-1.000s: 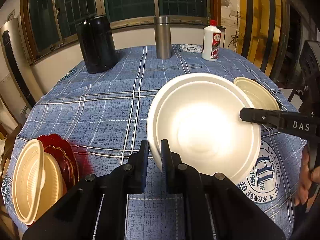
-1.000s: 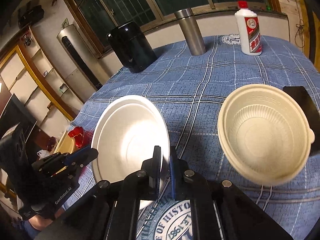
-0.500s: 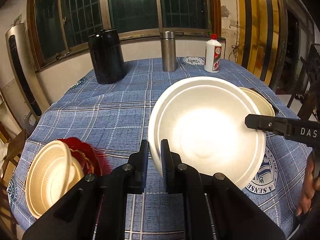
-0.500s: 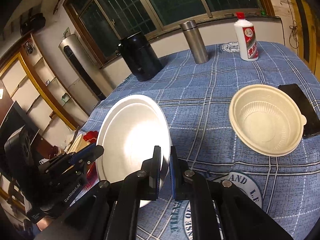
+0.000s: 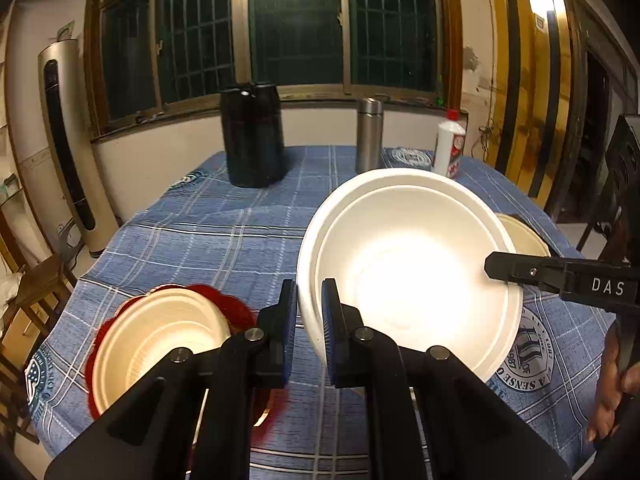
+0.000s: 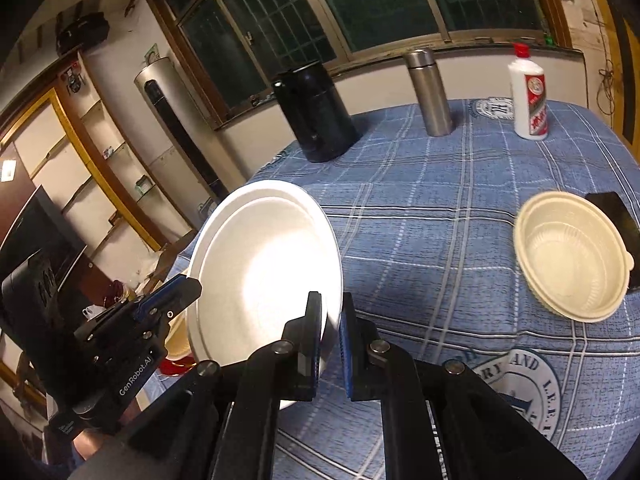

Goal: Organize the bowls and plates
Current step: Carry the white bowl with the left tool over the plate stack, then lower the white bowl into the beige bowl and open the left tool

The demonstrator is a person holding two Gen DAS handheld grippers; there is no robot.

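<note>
A large white bowl hangs in the air above the table, held on opposite rims by both grippers. My left gripper is shut on its near-left rim. My right gripper is shut on the other rim of the white bowl, and shows in the left wrist view at the right. A cream ribbed bowl sits on red plates at the table's front left. Another cream bowl lies on the table at the right, partly hidden in the left wrist view.
A blue plaid cloth covers the table. At the back stand a black jug, a steel flask and a white bottle with a red cap. A black phone lies by the right cream bowl.
Both grippers have lifted the white bowl higher and carried it left, toward the cream bowl on the red plates. The right cream bowl has fallen farther away.
</note>
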